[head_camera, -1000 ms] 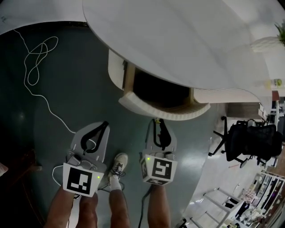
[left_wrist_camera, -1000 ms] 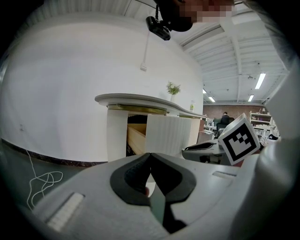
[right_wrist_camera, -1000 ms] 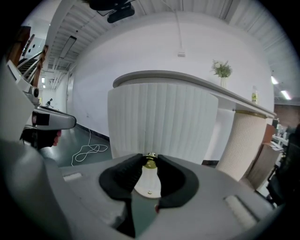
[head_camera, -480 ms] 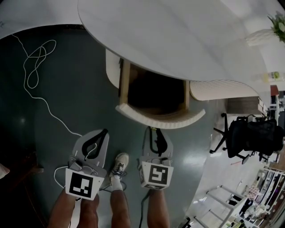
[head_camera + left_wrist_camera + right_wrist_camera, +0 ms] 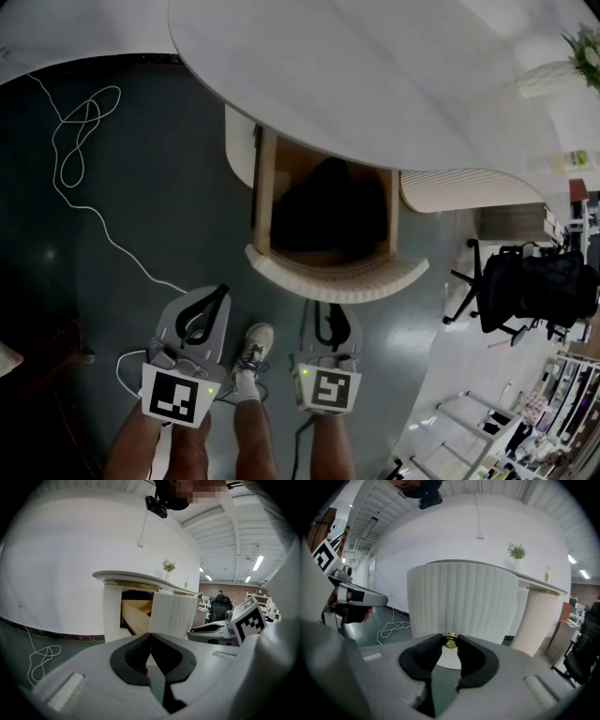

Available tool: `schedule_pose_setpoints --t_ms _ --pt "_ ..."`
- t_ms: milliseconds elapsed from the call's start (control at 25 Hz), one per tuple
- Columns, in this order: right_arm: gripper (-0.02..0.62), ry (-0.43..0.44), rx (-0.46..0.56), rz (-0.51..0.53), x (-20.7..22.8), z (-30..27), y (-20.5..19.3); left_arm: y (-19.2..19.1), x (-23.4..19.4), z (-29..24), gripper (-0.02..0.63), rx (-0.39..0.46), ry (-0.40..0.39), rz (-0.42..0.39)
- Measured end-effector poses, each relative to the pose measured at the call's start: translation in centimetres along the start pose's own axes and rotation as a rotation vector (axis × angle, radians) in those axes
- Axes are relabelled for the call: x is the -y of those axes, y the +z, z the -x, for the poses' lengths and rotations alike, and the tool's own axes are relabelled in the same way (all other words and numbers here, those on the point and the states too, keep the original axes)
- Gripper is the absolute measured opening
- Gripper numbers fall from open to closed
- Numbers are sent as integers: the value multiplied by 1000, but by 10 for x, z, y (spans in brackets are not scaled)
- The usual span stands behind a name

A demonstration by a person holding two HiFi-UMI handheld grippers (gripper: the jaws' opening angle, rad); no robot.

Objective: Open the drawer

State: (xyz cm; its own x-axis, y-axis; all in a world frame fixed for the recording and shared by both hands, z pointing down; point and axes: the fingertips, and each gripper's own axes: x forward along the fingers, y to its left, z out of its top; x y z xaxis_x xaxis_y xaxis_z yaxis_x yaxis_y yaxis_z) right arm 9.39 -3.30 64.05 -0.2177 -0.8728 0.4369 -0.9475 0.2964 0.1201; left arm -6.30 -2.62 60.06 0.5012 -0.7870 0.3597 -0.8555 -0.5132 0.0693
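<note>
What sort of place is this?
Most likely an open-plan office: a black office chair, long ceiling strip lights, and a curved white counter with a pulled-out drawer.

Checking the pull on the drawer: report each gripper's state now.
Left gripper: shut, holding nothing.
Right gripper: shut on the brass knob of the drawer.

The ribbed cream drawer has a brass knob.

The head view looks steeply down over the surface, with the drawer at twelve o'clock. Both gripper views look low and near-level at that drawer, the right one closest.
</note>
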Motion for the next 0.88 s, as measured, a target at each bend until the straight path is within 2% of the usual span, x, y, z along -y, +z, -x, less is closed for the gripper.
schedule_pose_setpoints --t_ms 760,840,880 --pt "114 -2 14 -15 -2 1 -2 1 1 5 9 -23 9 -4" --pt "223 12 8 -36 -6 2 -6 0 0 6 9 -28 13 3" --pt "250 13 5 -43 -8 3 -9 0 0 6 9 -33 14 5"
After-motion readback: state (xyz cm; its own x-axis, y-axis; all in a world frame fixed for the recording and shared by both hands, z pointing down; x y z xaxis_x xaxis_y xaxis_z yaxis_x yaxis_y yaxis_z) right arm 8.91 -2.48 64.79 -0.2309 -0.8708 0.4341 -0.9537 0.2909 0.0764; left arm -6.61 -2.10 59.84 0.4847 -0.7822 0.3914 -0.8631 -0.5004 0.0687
